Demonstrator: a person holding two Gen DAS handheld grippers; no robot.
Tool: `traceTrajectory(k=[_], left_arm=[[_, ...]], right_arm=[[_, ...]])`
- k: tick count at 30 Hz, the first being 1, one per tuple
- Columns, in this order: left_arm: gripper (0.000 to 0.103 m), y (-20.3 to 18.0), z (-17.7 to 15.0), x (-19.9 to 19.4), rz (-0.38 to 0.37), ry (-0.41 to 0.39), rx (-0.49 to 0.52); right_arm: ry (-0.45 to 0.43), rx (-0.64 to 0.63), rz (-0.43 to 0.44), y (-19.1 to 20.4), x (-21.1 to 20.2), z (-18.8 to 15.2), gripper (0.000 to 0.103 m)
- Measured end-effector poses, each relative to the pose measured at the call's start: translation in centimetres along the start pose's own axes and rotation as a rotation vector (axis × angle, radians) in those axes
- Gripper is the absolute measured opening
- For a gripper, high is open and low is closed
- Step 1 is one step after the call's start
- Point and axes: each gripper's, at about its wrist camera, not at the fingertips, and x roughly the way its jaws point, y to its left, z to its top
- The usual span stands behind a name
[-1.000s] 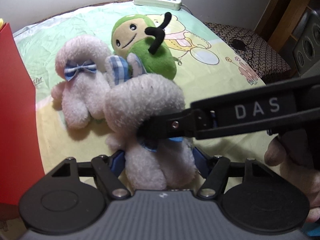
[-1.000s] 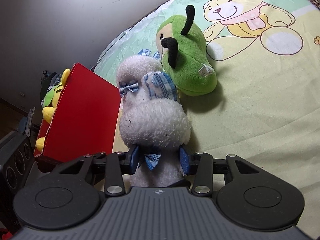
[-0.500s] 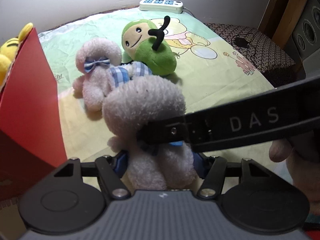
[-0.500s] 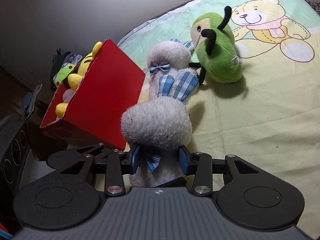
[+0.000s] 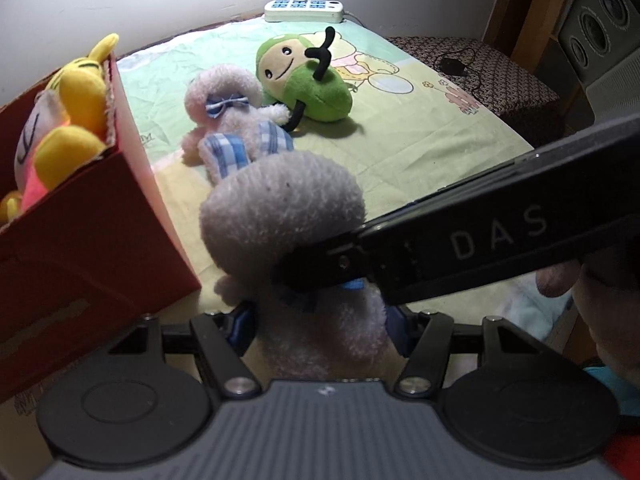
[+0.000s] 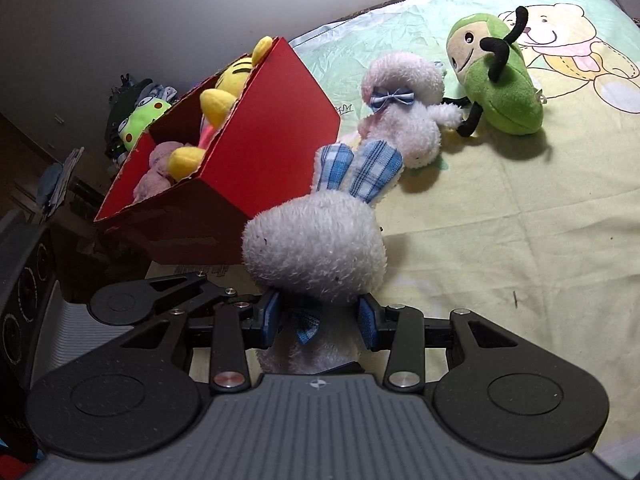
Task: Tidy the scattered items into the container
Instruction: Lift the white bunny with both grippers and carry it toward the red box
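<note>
Both pairs of fingers are closed on one toy: the right gripper pinches the fluffy white rabbit at the neck, its blue pads pressed into the pile on either side of a small blue bow, and the left gripper clamps the same rabbit lower on the soft body, blue pads sunk into the fur at both flanks. In the left wrist view the right gripper's black bar, lettered DAS, crosses in from 3 o'clock and ends against the rabbit's head.

The rabbit is round-headed and woolly, with two flat blue-and-white checked ears pointing toward 12 o'clock in the right wrist view. It is held up near the red box, which lies at 10 o'clock from it; the ears nearly reach the box's smooth right wall.

That box is stiff red card, square-cornered and open-topped, with a slightly ragged rim. Inside, a yellow striped plush shows, with pink and pale lilac fabric under it.

Two more toys lie on the sheet at 1 o'clock: a second fluffy white rabbit, on its back with a striped blue bow at its head, and a smooth green bean-shaped plush with a tan smiling face and thin black limbs. One black limb touches the second rabbit's paw.

Beneath them spreads a crinkled cotton bedsheet, pale green and yellow, printed with a cartoon bear. One white power strip sits at the far edge at 12 o'clock.
</note>
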Motion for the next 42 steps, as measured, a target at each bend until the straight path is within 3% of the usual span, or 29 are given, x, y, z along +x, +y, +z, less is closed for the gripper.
traceTrajectory(k=[9,16,31,42], left_arm=[[0.061,3.9,-4.1,-4.5,-0.085,0.004,0.104],[0.061,6.2,-7.5,-7.1,-0.1,-0.005,0.141],[0.061,10.7,-12.4,-15.1,-0.025,-0.143,0.034],[0.061,12.0,-11.5,-18.8,0.042,-0.252,-0.039]], right_arm=[[-0.02,0.013,-0.095,7.3,1.6,-3.4,0.042],[-0.051,0.034,-0.119,11.5,2.9,-5.9,0.042],[-0.094,-0.106,-0.058,19.7,3.8,-6.8,0.041],[-0.162,-0.172,0.009,22.2,2.8,-5.2,0.041]])
